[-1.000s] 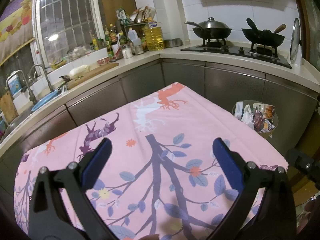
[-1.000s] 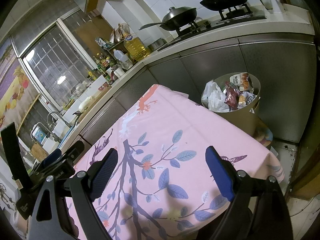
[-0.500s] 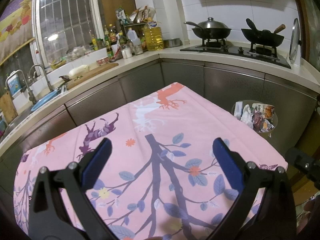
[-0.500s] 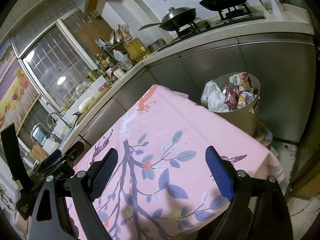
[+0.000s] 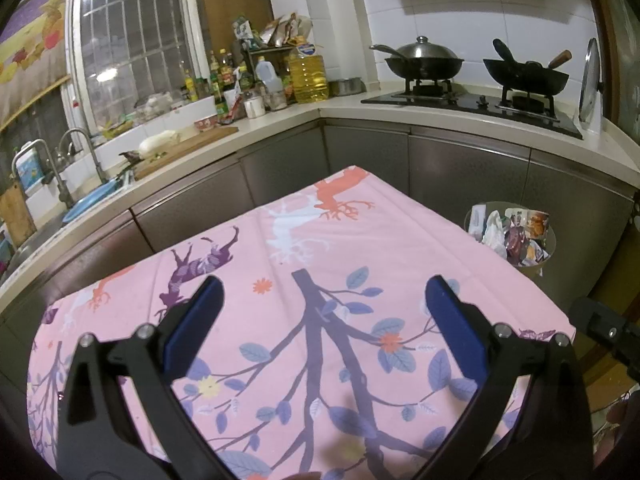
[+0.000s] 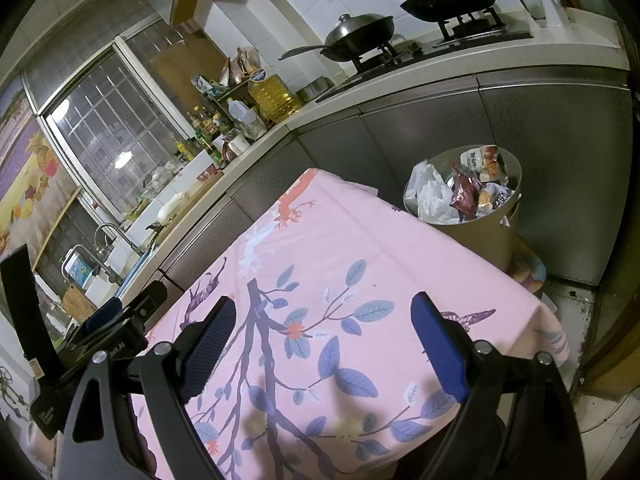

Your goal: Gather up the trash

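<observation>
A table under a pink tablecloth [image 5: 320, 240] printed with branches and leaves stood in a kitchen corner, bordered by grey cabinets [image 5: 460, 168]. Its surface lay bare to every edge. The left gripper [image 5: 320, 320] and right gripper [image 6: 324, 340] hovered spread wide, gripping nothing; the trash bin [image 6: 480, 236], packed with crumpled wrappers [image 6: 464, 188], stood just beside the table's far right edge.

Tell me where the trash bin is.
The trash bin stands on the floor at the right of both views, beside the pink tablecloth's far corner, against the grey cabinets.
</observation>
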{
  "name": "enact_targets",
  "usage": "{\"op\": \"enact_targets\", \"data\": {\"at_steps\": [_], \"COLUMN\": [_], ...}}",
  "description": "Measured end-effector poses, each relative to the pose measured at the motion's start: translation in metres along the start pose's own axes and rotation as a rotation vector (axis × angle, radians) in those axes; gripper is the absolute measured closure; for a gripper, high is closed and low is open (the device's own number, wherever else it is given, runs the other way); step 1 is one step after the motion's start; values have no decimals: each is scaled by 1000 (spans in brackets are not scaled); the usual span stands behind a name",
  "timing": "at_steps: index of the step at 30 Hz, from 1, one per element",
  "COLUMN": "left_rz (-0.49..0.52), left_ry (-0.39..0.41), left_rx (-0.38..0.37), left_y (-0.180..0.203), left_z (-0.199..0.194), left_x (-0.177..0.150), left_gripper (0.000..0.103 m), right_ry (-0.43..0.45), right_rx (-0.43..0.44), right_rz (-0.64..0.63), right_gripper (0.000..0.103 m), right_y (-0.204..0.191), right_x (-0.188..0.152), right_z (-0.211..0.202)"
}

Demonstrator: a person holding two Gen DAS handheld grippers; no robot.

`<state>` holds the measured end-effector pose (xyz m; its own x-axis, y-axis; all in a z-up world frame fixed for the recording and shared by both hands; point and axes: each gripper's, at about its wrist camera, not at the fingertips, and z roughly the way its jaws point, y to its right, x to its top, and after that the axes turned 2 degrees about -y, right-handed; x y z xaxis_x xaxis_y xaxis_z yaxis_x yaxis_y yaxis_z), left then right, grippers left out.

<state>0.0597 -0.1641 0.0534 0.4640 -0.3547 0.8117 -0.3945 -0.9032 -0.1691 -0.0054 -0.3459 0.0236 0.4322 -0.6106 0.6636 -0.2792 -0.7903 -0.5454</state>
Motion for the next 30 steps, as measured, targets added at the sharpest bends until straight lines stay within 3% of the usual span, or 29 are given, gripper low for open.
{"op": "enact_targets", "data": {"at_steps": [30], "left_rz": [-3], "left_ry": [-2], "left_rx": [4], "left_y": [2], "left_z": [-1], "left_x": [-1], "left_gripper": [6], "right_ry": [-1], "right_rx": [1], "right_rz": [2], "right_gripper": [17], "right_y": [0], "right_x": [1], "right_z": [1]}}
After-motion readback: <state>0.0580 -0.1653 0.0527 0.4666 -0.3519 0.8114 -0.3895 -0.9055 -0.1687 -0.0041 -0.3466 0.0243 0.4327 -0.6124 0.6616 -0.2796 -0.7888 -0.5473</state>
